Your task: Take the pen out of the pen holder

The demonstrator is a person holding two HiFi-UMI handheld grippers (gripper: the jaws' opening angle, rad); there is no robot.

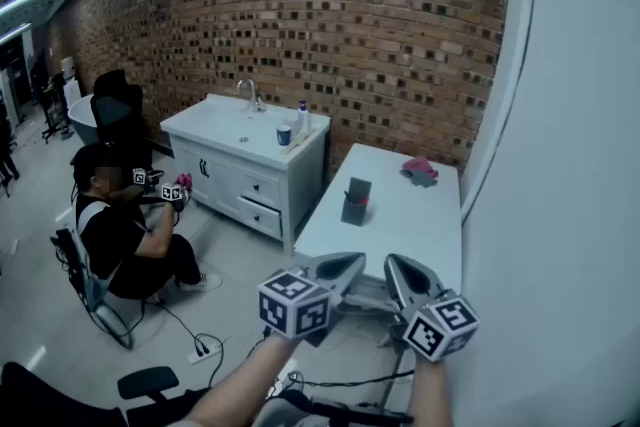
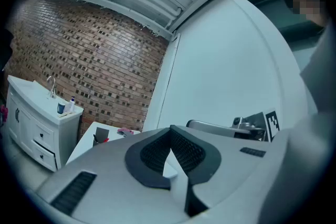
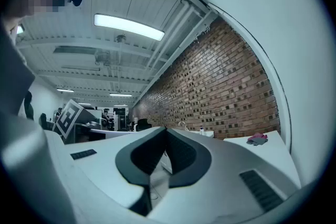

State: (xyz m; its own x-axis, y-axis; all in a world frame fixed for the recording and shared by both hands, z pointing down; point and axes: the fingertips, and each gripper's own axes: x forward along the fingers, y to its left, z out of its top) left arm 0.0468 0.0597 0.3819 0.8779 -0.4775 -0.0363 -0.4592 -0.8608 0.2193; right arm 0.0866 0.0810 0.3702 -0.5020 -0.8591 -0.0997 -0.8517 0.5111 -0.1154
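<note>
On the white table (image 1: 400,225) by the brick wall (image 1: 350,15), the dark pen holder (image 1: 355,202) stands upright near the table's middle, with a small red bit showing at its right side. The pen itself is too small to pick out from here. A pink cloth (image 1: 420,170) lies at the far end of the same table, well apart from the holder. Both grippers hover in the foreground of the head view, side by side off the near end of the table, well short of the holder and pointing roughly level toward it. The left gripper (image 2: 170,132) is clenched, its dark ribbed pads meeting at the tips with nothing between them. The right gripper (image 3: 166,131) is likewise closed tight and empty. To the left of the table stands a white sink cabinet (image 1: 245,165) with a faucet, a cup and a bottle on top. Farther left a seated person (image 1: 125,235) holds another pair of grippers.
</note>
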